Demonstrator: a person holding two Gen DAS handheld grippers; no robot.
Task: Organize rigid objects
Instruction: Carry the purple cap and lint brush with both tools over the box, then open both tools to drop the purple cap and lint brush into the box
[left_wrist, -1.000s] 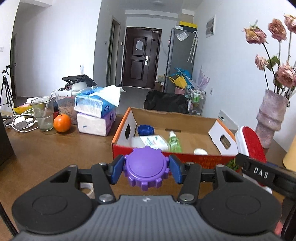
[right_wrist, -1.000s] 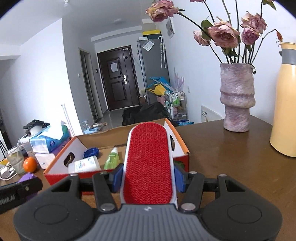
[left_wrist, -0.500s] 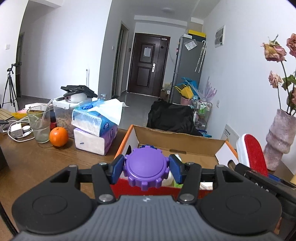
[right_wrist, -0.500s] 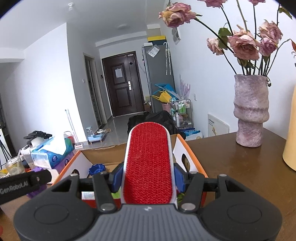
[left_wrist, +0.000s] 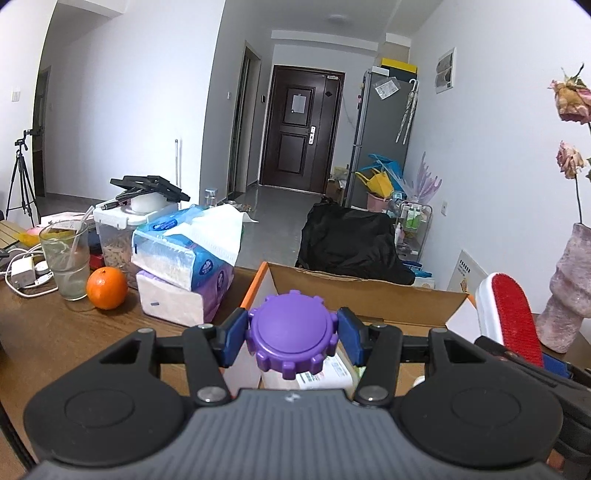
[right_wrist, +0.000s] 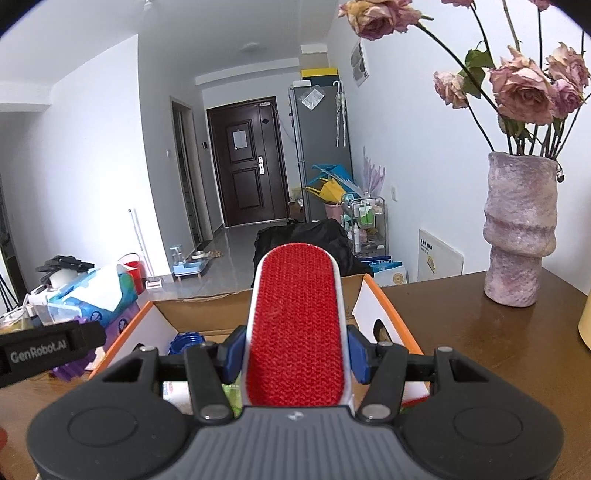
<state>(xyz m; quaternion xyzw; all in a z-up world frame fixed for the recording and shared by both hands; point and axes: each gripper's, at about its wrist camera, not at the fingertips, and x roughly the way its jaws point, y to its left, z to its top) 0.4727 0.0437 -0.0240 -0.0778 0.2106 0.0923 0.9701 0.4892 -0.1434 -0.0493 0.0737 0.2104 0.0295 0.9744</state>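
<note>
Right tongs (right_wrist: 295, 350) clamped on long red-faced white lint brush (right_wrist: 295, 328), long axis pointing forward over open orange cardboard box (right_wrist: 384, 314). Left tongs (left_wrist: 291, 338) gripping round purple toothed cap (left_wrist: 291, 338) above box. Both raised higher and nearer box than before.

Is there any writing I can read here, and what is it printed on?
"GenRobot.AI": on the black side bar of the left gripper.
Tissue packs, white box label, fridge papers, leaning wall sign: print too small or blurred.
</note>
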